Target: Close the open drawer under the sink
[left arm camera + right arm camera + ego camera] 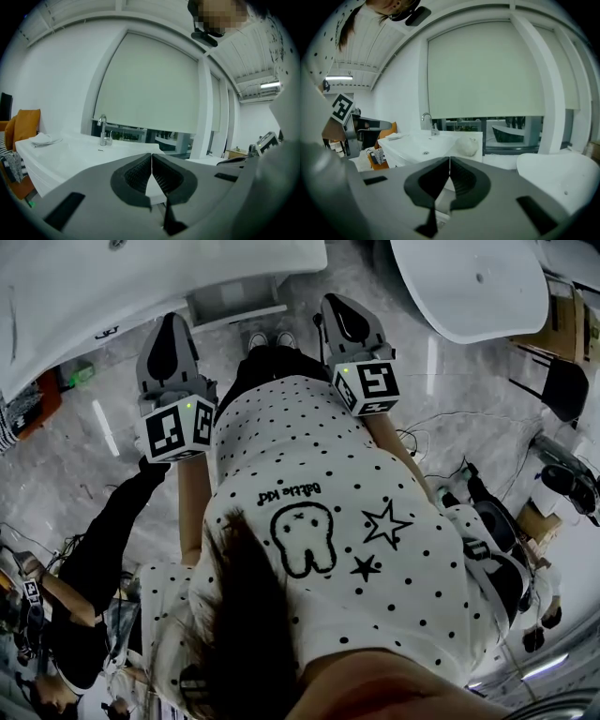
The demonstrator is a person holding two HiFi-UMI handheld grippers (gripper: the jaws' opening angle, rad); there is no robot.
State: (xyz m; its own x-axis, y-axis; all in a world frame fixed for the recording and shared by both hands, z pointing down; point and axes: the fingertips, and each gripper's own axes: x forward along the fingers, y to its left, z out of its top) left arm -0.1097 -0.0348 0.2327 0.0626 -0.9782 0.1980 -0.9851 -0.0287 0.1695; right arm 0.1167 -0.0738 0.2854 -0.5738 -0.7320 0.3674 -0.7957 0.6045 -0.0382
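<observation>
Dotted shirt (319,521) filling head view, left gripper (151,155), right gripper (449,159), jaws clenched empty, sink (417,146) drawer hidden

Ahead-left of left gripper (151,161) the sink counter (122,287) blocks, ahead-right of right gripper (449,164) a white tub (469,282) blocks, bare floor (359,270) open between.

The left gripper (171,334) and the right gripper (349,317) are held out ahead of the torso (319,521), side by side and apart, each on a bare forearm (192,507). Both point forward, tipped a little downward. Each has its fingers (138,176) closed together at the tips, with nothing between them
</observation>
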